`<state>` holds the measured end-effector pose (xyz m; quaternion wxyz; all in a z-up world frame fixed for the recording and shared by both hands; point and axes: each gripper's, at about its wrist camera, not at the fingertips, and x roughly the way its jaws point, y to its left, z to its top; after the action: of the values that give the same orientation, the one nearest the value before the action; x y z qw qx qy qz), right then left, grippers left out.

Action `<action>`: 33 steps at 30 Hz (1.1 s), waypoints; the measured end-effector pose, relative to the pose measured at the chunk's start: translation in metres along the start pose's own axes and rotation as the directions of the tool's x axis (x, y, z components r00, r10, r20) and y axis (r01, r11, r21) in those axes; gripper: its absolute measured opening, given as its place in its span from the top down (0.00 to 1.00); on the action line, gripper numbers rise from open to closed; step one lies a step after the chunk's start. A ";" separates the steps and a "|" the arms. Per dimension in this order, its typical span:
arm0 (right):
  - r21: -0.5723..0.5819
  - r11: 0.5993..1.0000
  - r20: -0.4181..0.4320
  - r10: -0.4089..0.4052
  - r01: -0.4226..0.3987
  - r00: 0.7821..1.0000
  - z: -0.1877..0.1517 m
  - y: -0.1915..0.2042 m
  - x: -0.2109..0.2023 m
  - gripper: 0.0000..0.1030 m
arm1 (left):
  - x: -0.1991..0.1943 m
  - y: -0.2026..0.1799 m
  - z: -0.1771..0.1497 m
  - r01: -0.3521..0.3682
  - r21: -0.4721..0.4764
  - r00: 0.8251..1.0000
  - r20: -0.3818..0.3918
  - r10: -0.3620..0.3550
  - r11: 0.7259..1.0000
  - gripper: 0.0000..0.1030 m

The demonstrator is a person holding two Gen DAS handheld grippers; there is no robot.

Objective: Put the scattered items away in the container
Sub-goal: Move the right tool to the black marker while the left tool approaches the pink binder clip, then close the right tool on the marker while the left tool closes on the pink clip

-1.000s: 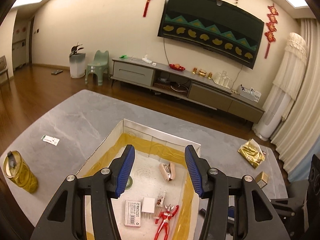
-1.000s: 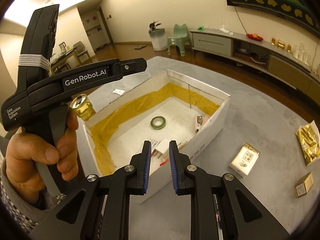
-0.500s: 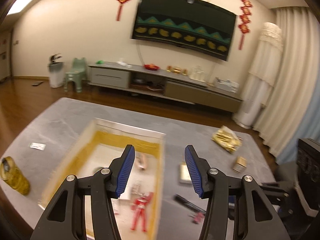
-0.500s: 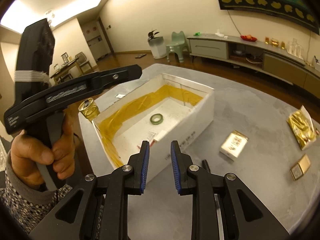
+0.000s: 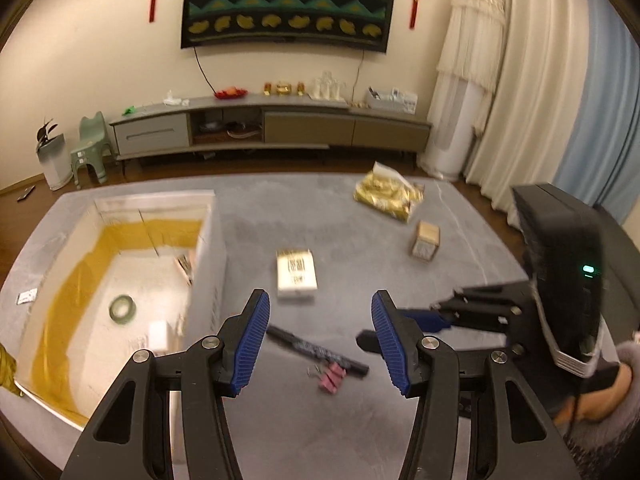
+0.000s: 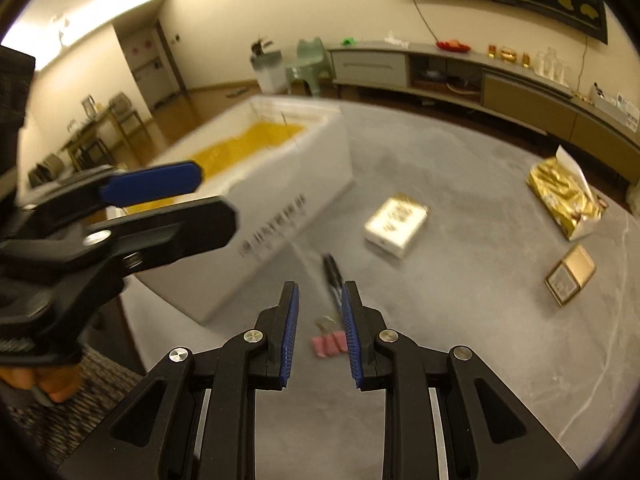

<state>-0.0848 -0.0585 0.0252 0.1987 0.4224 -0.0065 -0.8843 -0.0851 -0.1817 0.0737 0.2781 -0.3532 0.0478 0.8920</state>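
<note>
The white box point(image 5: 208, 240) with yellow tape lining stands at the left and holds a green tape roll point(image 5: 122, 309) and small items. My left gripper point(image 5: 320, 320) is open and hangs above a black pen point(image 5: 316, 350) and a pink binder clip point(image 5: 332, 378) on the grey table. My right gripper point(image 6: 320, 304) is open by a narrow gap with nothing between its pads. It sits just over the clip point(image 6: 328, 346) and the near end of the pen point(image 6: 332, 272). The left gripper point(image 6: 216, 200) shows at the left, in front of the box point(image 6: 304, 152).
A flat white and gold packet point(image 5: 296, 274) lies right of the box. Farther right are a small gold carton point(image 5: 426, 240) and a gold foil bag point(image 5: 386, 196). A person's hand holds the right gripper's black housing point(image 5: 560, 272). A paper slip point(image 5: 26, 297) lies at the far left.
Both views swung right, away from the box interior and onto the loose items. The left gripper left the space over the box. The right gripper dropped close to the pen and clip. Jaw openings are unchanged.
</note>
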 end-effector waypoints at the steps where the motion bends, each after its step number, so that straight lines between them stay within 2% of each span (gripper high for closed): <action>1: -0.006 1.000 -0.011 -0.007 0.007 1.000 -0.003 -0.002 0.008 0.76 | 0.003 0.000 -0.006 0.000 -0.007 1.000 -0.014 0.000 1.000 0.47; 8: -0.072 0.997 -0.112 -0.041 0.033 0.993 -0.017 -0.010 0.074 0.77 | 0.015 0.023 -0.026 0.028 -0.140 0.997 -0.062 -0.037 0.990 0.47; 11: -0.104 0.994 -0.113 -0.052 0.040 0.992 -0.015 -0.010 0.089 0.77 | 0.018 0.031 -0.026 0.052 -0.181 0.996 -0.067 -0.065 0.982 0.47; 16: -0.157 0.987 -0.128 -0.040 0.020 0.991 -0.016 -0.010 0.103 0.77 | 0.027 0.022 -0.028 0.036 -0.141 0.994 -0.094 -0.050 0.989 0.47; 18: -0.170 0.984 -0.145 -0.073 0.048 0.987 -0.022 -0.014 0.107 0.77 | 0.032 0.020 -0.030 0.023 -0.123 0.994 -0.106 -0.036 0.992 0.47; 22: -0.080 0.992 -0.177 -0.111 0.098 0.978 -0.027 -0.043 0.102 0.86 | 0.040 0.013 -0.036 0.034 -0.078 0.991 -0.126 -0.044 0.996 0.47; 26: 0.044 0.993 -0.174 -0.103 0.112 0.979 -0.038 -0.078 0.086 0.86 | 0.057 -0.008 -0.049 0.061 0.005 0.981 -0.185 -0.059 0.998 0.47; 29: 0.086 0.989 -0.174 -0.102 0.118 0.979 -0.045 -0.094 0.075 0.86 | 0.082 -0.019 -0.066 0.034 0.042 0.971 -0.240 -0.023 0.999 0.45; 33: 0.103 0.989 -0.178 -0.088 0.108 0.980 -0.051 -0.099 0.068 0.86 | 0.118 -0.022 -0.091 -0.041 0.012 0.953 -0.301 0.043 0.999 0.45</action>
<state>-0.1195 0.0160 -0.0761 0.1304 0.5078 -0.0181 -0.8514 -0.0890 -0.1344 -0.0689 0.2496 -0.4830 0.0996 0.8333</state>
